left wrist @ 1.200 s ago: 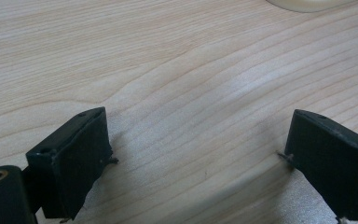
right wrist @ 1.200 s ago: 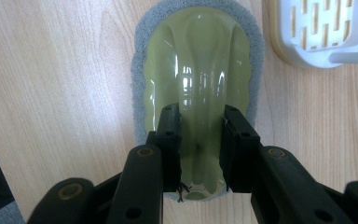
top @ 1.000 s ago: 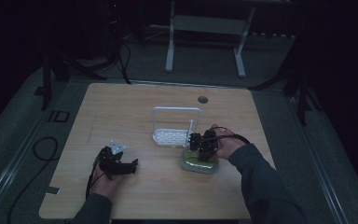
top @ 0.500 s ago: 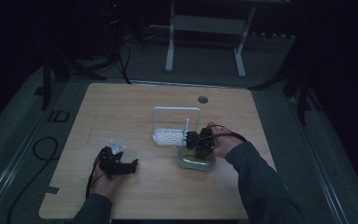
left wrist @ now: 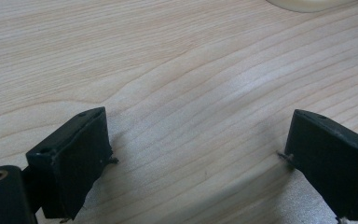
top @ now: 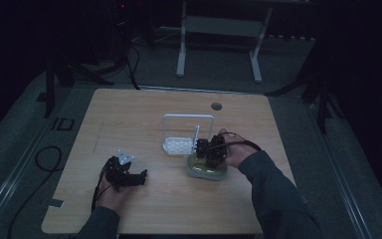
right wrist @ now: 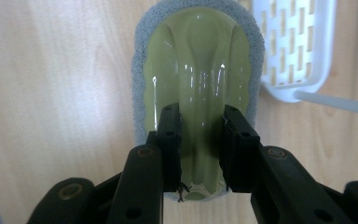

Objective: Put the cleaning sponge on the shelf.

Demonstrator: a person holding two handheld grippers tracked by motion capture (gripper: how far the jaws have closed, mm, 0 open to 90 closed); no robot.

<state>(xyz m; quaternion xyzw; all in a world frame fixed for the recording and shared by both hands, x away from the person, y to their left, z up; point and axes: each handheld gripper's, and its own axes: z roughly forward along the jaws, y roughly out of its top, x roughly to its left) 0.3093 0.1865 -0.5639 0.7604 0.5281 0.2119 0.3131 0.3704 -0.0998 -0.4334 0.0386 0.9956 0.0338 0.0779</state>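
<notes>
right gripper (right wrist: 199,149): jaws narrowed onto the raised centre ridge of green scrubber (right wrist: 196,70) | scrubber long axis runs along the jaws, pointing away | white rack (right wrist: 294,46) just beside its far right | left gripper (left wrist: 200,158): jaws wide over bare table (left wrist: 168,70)

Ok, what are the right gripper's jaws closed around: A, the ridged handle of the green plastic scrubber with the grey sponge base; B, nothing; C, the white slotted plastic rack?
A: in the right gripper view the right gripper has its jaws on either side of the green scrubber's raised handle, beside the white rack.
</notes>
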